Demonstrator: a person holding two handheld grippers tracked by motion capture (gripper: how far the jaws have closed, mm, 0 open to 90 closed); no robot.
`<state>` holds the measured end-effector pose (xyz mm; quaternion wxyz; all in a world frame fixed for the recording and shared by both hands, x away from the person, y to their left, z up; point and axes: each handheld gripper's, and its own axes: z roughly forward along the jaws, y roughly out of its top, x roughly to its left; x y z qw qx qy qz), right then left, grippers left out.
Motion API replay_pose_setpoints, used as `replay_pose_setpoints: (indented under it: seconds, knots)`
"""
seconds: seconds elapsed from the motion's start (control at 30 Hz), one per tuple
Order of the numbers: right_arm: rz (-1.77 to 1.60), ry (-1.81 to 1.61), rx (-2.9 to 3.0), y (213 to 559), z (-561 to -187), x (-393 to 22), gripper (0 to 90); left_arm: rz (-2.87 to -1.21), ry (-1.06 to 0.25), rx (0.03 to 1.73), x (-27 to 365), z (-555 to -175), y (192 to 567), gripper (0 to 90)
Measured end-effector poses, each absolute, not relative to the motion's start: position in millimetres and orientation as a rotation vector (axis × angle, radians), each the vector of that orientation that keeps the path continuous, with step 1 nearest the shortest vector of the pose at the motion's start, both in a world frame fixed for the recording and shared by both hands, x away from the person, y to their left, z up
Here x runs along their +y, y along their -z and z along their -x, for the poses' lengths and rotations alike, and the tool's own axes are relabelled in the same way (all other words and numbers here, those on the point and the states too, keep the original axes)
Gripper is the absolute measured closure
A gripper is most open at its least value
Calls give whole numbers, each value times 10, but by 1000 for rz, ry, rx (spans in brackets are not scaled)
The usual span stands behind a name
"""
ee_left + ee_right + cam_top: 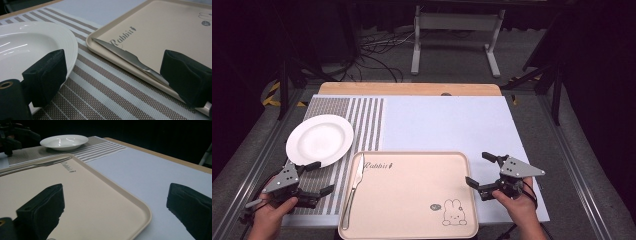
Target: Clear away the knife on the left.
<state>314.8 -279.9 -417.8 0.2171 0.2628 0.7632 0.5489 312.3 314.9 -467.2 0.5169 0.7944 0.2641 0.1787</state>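
Obs.: a beige rectangular plastic tray (412, 192) with a rabbit print lay at the near edge of the counter (452, 125), between the person's two hands, presumably so either side could reach it. A slim silver metal table knife (354, 186) rested along the tray's left rim, blade pointing away from the person; that put it just beside the left hand-held gripper (316, 177), which I judged to be the likely next pick. A shallow white ceramic plate (320, 139) sat on a brown-and-white striped woven placemat (362, 120) left of the tray, apart from it. The left hand-held gripper hovered low over the placemat with jaws spread wide, one by the plate's rim, the other by the knife handle, gripping nothing. The right hand-held gripper (478, 171) was likewise wide open and empty, straddling the tray's right edge; whether it touched the rim I could not tell.
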Motion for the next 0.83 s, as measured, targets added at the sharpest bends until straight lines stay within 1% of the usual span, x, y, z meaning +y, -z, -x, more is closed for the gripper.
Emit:
replay_pose_setpoints:
  seconds: [0.2,0.57,0.7,0.83]
  knots:
    - [-747,-1513,2122,4240,-3147,-2832,25,-1897,-396,652,3177,-3143,4736,78]
    - [-764,-1511,2121,4280,-3152,-2860,26,-1883,-421,650,3180,-3128,4687,77]
    - [-766,-1513,2121,4280,-3154,-2861,25,-1881,-390,663,3167,-3122,4672,70]
    - [-768,-1513,2119,4278,-3153,-2866,25,-1888,-398,662,3144,-3113,4648,61]
